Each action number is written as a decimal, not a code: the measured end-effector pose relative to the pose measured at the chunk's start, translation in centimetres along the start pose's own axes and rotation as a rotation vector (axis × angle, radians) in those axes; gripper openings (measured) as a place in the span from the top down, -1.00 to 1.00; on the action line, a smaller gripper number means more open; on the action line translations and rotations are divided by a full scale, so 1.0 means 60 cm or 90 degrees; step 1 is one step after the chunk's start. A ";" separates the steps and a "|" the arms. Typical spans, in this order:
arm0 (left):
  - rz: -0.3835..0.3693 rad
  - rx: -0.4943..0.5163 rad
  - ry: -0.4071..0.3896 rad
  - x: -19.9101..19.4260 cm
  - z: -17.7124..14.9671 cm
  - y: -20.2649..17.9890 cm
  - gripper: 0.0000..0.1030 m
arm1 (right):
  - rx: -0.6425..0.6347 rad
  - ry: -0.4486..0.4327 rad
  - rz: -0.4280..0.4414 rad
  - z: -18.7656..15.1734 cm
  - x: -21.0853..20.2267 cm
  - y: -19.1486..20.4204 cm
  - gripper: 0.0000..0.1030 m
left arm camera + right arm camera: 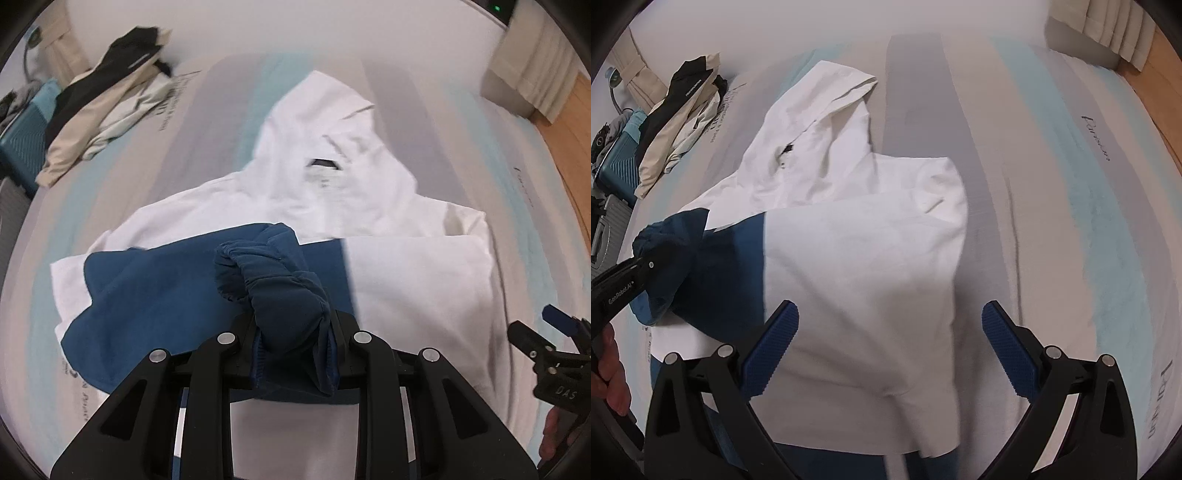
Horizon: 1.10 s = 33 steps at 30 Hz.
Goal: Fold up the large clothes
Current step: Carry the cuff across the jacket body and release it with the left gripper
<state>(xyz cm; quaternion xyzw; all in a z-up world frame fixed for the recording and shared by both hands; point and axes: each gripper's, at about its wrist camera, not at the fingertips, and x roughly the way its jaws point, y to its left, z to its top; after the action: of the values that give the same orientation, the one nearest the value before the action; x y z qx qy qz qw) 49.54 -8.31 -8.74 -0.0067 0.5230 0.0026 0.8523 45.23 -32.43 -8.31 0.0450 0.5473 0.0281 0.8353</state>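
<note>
A white and blue hooded jacket (pixel 325 173) lies spread on the striped bed sheet (pixel 498 147), its hood pointing away from me. My left gripper (pixel 295 332) is shut on the jacket's blue sleeve cuff (pixel 280 280), which bunches up between the jaws above the blue part of the body. In the right wrist view the same jacket (pixel 857 258) shows its right side folded over in white, and the left gripper (pixel 646 266) holds the blue cuff (pixel 665 236) at the far left. My right gripper (pixel 890 332) hangs open over the white panel with nothing between its blue pads (pixel 772 347).
A pile of beige, black and white clothes (pixel 107 96) lies at the bed's far left corner, beside a teal suitcase (pixel 22 133). Cream curtains (pixel 535 74) and a wooden floor (pixel 576 155) are at the right. A hand (pixel 609 369) shows at the left edge.
</note>
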 end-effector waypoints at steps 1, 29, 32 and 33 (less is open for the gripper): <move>-0.008 0.006 0.002 0.003 0.001 -0.019 0.53 | 0.003 -0.001 0.000 0.001 0.001 -0.011 -0.86; -0.029 0.205 0.035 0.102 -0.058 -0.333 0.53 | 0.105 0.014 -0.020 -0.067 -0.003 -0.238 -0.86; -0.031 0.211 0.047 0.117 -0.065 -0.338 0.52 | 0.114 0.021 -0.021 -0.077 0.002 -0.252 -0.86; -0.040 0.209 0.048 0.120 -0.065 -0.338 0.49 | 0.116 0.022 -0.021 -0.079 0.002 -0.255 -0.86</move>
<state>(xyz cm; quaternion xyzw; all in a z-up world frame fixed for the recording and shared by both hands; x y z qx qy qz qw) 49.56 -28.64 -16.77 0.1162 0.5476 -0.1102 0.8213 40.89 -47.40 -11.92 0.1113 0.5624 -0.0350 0.8186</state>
